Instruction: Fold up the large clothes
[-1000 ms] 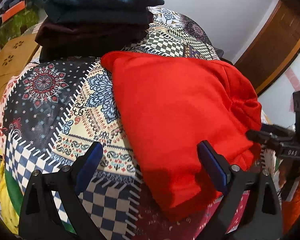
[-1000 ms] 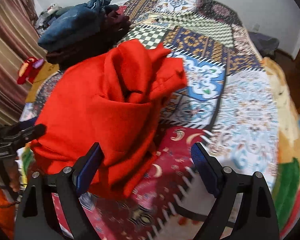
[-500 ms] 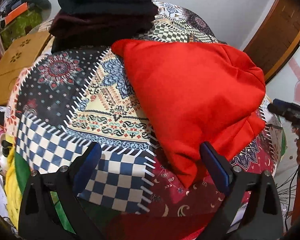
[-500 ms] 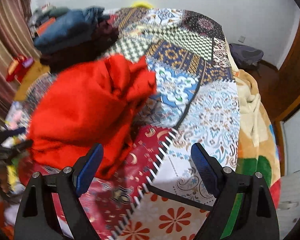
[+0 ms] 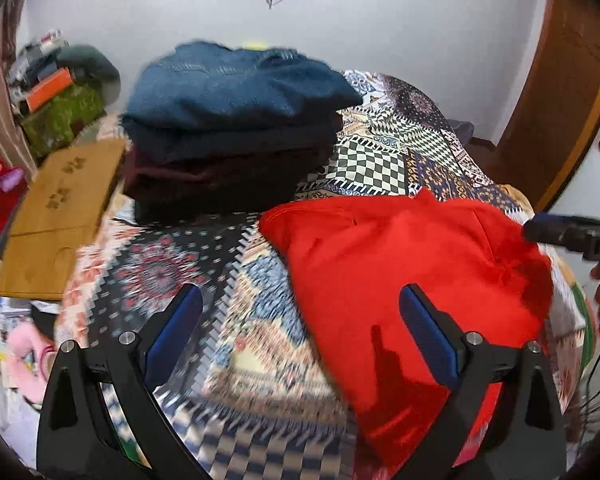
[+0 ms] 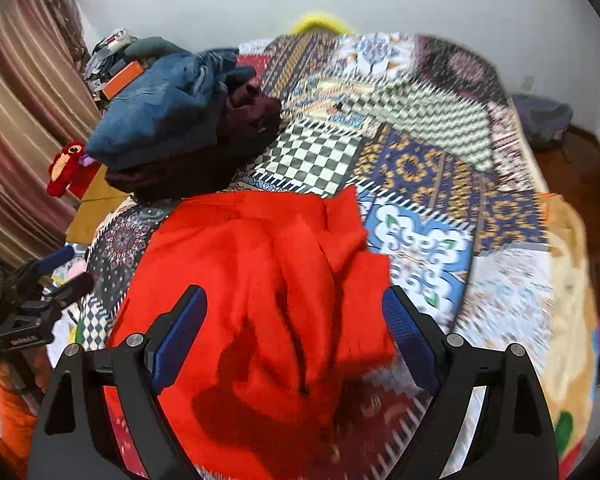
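A red garment lies folded in a thick bundle on the patterned bedspread; it also shows in the right wrist view, with rumpled folds on its right side. My left gripper is open and empty, above the garment's left edge. My right gripper is open and empty, over the garment's near part. The right gripper also shows at the right edge of the left wrist view, beside the garment. The left gripper shows at the left edge of the right wrist view.
A stack of folded clothes, blue on dark maroon, sits behind the red garment; it also shows in the right wrist view. A cardboard box and clutter lie left of the bed. A wooden door stands at the right.
Both grippers have drawn back and tilted up, so the clothes stack and wall come into view. The red garment stays on the bed. Both stay open.
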`<action>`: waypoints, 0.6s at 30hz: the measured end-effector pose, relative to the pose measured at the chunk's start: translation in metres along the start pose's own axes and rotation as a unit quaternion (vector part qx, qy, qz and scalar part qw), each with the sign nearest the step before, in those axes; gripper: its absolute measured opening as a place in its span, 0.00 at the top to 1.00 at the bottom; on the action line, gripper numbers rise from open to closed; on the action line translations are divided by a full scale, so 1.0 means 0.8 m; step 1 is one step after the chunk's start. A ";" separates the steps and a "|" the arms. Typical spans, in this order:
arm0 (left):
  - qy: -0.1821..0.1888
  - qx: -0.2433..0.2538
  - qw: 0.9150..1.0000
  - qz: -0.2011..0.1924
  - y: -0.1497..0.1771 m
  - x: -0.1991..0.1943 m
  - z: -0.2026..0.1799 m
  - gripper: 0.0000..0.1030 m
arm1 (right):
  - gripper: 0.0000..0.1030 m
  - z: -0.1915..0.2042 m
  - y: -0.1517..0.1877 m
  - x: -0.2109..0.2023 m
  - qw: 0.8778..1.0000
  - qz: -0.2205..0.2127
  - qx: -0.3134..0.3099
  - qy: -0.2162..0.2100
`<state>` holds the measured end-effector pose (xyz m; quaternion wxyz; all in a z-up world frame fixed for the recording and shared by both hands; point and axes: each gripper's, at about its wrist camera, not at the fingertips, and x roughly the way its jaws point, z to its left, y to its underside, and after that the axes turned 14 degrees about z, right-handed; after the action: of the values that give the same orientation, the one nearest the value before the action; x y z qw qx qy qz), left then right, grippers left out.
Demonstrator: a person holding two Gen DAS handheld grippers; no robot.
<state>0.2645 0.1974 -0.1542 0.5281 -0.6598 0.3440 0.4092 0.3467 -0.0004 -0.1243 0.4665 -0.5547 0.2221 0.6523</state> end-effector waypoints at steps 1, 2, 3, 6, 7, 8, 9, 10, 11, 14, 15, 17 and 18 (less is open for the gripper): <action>0.004 -0.004 1.000 0.009 -0.006 0.011 0.003 0.04 | 0.15 -0.005 -0.004 0.008 1.000 0.010 0.012 -0.003; 0.009 -0.008 1.000 0.025 -0.012 0.028 0.004 0.04 | 0.15 -0.013 -0.011 0.019 1.000 0.020 0.022 -0.005; 0.015 -0.009 0.999 0.042 -0.016 0.046 0.004 0.04 | 0.15 -0.020 -0.015 0.025 0.999 0.026 0.028 -0.006; 0.024 -0.013 0.996 0.082 -0.012 0.091 0.001 0.03 | 0.16 -0.056 -0.027 0.053 0.996 0.053 0.064 -0.025; 0.031 -0.016 0.996 0.083 -0.008 0.098 0.001 0.03 | 0.17 -0.067 -0.029 0.058 0.996 0.056 0.073 -0.009; 0.040 -0.020 0.996 0.083 -0.004 0.102 0.003 0.03 | 0.17 -0.073 -0.028 0.061 0.995 0.047 0.082 0.015; 0.048 -0.026 0.995 0.081 0.000 0.105 0.006 0.03 | 0.17 -0.076 -0.027 0.061 0.995 0.039 0.078 0.045; 0.054 -0.028 0.995 0.080 0.003 0.105 0.007 0.03 | 0.17 -0.076 -0.023 0.059 0.995 0.031 0.072 0.066; 0.062 -0.030 0.994 0.080 0.006 0.106 0.009 0.03 | 0.17 -0.074 -0.016 0.053 0.995 0.023 0.071 0.066; 0.060 -0.031 0.995 0.080 0.012 0.104 0.007 0.03 | 0.17 -0.048 -0.001 0.022 0.994 -0.015 0.047 0.101; 0.054 -0.025 0.995 0.078 0.014 0.103 0.004 0.03 | 0.17 -0.036 0.004 0.008 0.993 -0.031 0.033 0.112; 0.043 -0.019 0.996 0.079 0.014 0.102 0.000 0.03 | 0.15 -0.023 0.006 -0.013 0.995 -0.047 0.017 0.092; 0.040 -0.019 0.996 0.080 0.014 0.101 -0.002 0.03 | 0.15 -0.016 0.009 -0.023 0.997 -0.049 0.012 0.064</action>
<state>0.2895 0.1915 -0.2315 0.4668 -0.6558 0.4091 0.4297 0.3464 -0.0210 -0.1125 0.4893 -0.5998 0.2325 0.5889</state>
